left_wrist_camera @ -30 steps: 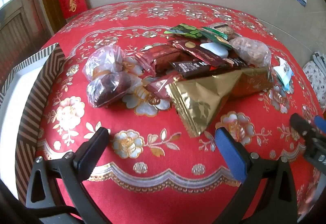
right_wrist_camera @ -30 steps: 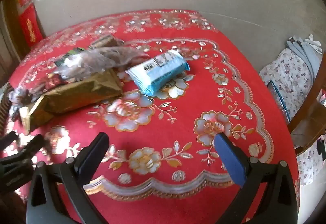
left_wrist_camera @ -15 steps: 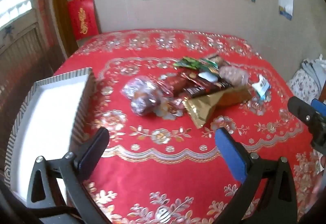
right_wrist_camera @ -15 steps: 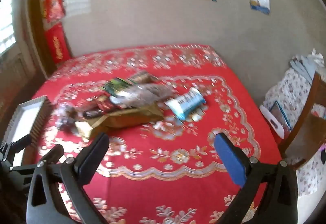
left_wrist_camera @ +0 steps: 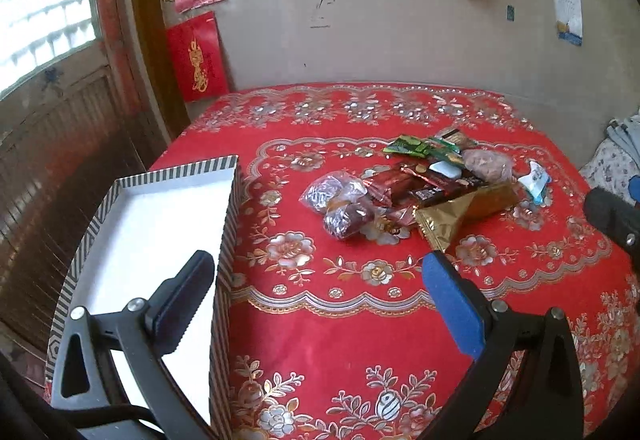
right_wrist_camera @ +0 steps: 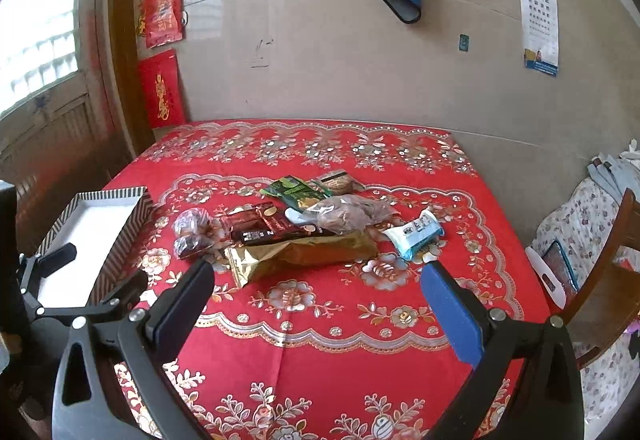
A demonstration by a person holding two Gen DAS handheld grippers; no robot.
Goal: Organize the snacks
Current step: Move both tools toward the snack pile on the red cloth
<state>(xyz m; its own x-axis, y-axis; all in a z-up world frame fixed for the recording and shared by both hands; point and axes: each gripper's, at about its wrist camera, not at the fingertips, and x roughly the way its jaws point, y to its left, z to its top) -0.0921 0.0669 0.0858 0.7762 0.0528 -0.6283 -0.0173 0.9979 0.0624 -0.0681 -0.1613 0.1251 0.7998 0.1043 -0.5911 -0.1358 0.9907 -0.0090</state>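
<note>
Left wrist | striped box holds nothing | snacks piled beside it

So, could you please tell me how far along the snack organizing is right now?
Nothing looks done: the striped box is empty. Nothing is in hand; the left tool and right tool are open. Left: the whole snack pile on the tablecloth.

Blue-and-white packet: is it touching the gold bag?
Apart. The right wrist view shows a strip of red cloth between the blue-and-white packet and the gold bag's right end.
</note>
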